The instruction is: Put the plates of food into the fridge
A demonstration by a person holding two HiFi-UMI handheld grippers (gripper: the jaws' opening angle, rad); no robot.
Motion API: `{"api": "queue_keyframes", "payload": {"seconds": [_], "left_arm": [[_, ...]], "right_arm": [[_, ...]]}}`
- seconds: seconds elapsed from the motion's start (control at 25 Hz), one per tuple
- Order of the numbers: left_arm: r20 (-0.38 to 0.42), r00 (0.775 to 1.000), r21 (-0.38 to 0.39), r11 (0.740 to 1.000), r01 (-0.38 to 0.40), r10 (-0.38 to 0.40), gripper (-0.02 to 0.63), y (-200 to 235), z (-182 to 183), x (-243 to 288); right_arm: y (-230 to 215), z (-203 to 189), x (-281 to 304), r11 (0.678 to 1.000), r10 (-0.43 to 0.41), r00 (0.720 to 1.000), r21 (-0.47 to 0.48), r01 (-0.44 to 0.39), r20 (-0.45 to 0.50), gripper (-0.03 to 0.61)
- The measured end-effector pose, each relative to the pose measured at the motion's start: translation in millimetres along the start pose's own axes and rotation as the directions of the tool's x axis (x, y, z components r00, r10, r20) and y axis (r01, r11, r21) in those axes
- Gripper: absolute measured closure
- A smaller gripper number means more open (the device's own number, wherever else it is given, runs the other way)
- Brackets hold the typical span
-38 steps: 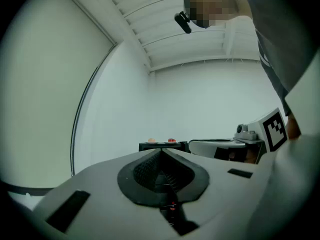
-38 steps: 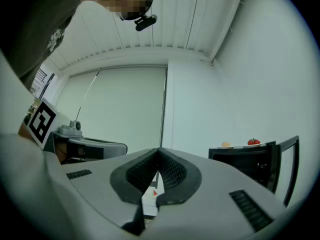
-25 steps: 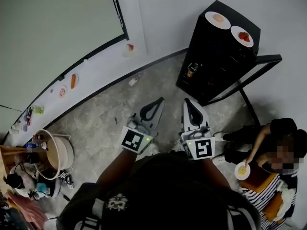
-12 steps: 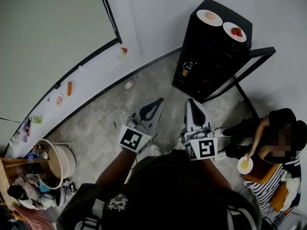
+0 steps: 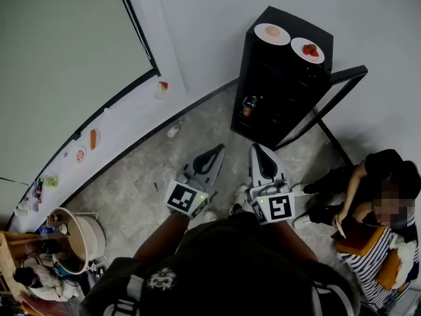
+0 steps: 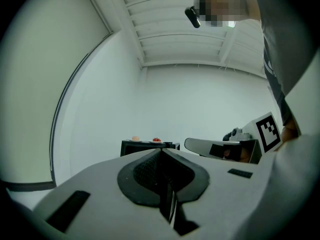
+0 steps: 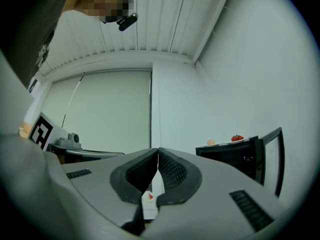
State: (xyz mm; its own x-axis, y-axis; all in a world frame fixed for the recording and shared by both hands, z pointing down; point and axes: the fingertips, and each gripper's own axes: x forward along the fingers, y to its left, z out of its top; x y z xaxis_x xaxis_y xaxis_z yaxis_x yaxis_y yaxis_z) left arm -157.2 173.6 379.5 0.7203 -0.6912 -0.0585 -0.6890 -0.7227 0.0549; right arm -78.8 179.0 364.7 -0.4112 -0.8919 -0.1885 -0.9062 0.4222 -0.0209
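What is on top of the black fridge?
Two white plates lie side by side on the fridge: the plate with pale orange food and the plate with red food. Nothing covers them; the food is too small to name.

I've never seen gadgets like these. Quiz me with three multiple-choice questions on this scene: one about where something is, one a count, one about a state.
1. Where does the plate of red food sit?
A. on top of the black fridge
B. inside the fridge
C. between a gripper's jaws

2. How many plates sit on the fridge?
A. one
B. two
C. four

3. How do the left gripper's jaws stand?
A. wide apart
B. clamped on a plate
C. together, nothing between them

Answers:
1 A: the head view shows it on the fridge's top.
2 B: it stands beside a plate of pale orange food.
3 C: the left gripper view shows them meeting, empty.
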Motion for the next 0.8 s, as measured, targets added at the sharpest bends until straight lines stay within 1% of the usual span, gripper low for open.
{"api": "queue_keyframes", "payload": {"seconds": [0.08, 0.2, 0.36, 0.48, 0.64, 0.8], "left_arm": [[0.02, 1.0, -0.007, 1.0, 0.001, -0.001, 0.591, -0.1, 2.2, 9.2], [0.029, 1.0, 0.004, 1.0, -0.004, 0.004, 0.592, -1.0, 7.1, 26.4], [0.008, 1.0, 0.041, 0.999, -0.004, 0.004, 0.591, -1.9, 6.7, 46.5], [0.04, 0.999, 0.04, 0.999, 0.006, -0.008, 0.592, -4.8, 16.1, 60.7], [0.03, 0.999, 0.045, 0.999, 0.011, -0.012, 0.592, -2.9, 12.1, 73.5], [0.032, 0.999, 0.036, 0.999, 0.014, -0.015, 0.592, -1.0, 14.1, 92.8]], "right_arm": [[-8.5, 3.6, 2.1, 1.0, 0.003, 1.0, -0.016, -0.003, 0.009, 0.554], [-25.1, 4.9, 5.5, 1.0, 0.005, 1.0, -0.029, -0.004, 0.012, 0.554], [-45.4, 2.6, 13.0, 1.0, 0.0, 1.0, -0.023, 0.0, 0.01, 0.554], [-54.6, 2.7, 19.6, 0.999, 0.0, 1.0, -0.033, 0.001, 0.021, 0.554], [-63.5, -1.8, 25.8, 0.998, -0.007, 1.0, -0.061, 0.008, 0.002, 0.554], [-78.1, -0.2, 36.0, 0.999, -0.021, 1.0, -0.042, 0.022, 0.008, 0.554]]}}
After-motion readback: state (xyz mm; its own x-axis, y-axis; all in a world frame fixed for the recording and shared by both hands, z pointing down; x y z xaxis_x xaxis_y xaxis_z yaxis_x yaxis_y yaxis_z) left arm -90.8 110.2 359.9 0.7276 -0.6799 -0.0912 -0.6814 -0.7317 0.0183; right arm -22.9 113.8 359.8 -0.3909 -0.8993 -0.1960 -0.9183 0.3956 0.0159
